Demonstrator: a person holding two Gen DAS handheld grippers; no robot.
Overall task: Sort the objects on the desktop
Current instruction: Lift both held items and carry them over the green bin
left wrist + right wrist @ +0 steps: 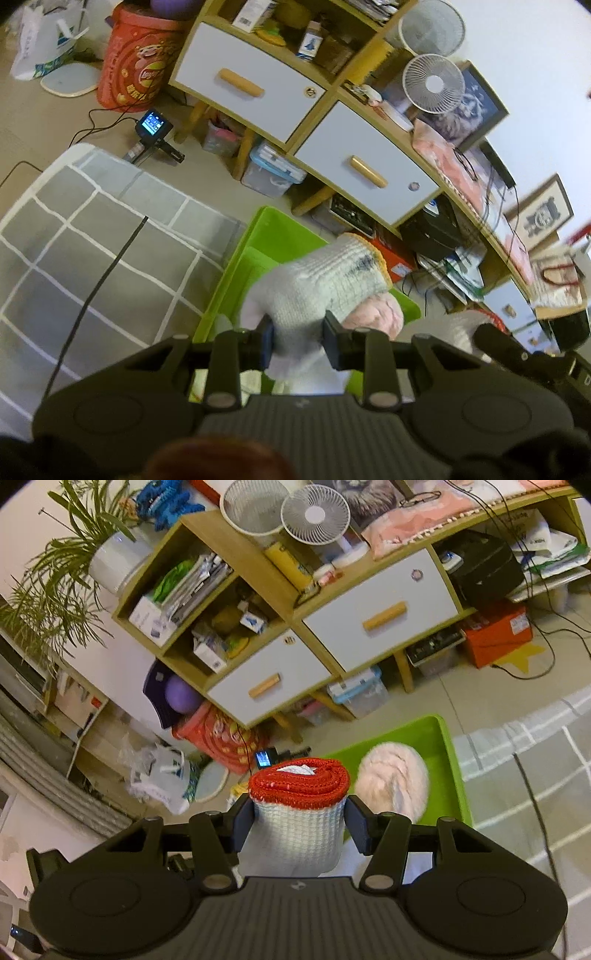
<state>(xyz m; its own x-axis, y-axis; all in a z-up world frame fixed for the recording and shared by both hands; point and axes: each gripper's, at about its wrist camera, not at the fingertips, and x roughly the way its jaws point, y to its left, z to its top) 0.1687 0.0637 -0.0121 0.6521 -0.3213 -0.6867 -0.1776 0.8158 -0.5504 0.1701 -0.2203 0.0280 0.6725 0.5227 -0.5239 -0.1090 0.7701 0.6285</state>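
Observation:
My left gripper is shut on a white knitted glove with a yellow cuff, held above a green bin. A pink fluffy bundle lies in the bin behind the glove. My right gripper is shut on a rolled white glove with a red cuff, held left of the same green bin. The pink fluffy bundle rests inside it. The right gripper's black body shows at the right edge of the left wrist view.
A grey checked cloth covers the surface beside the bin, with a black cable across it. A wooden cabinet with white drawers stands behind, boxes beneath it. A red snack bucket and a small camera sit on the floor.

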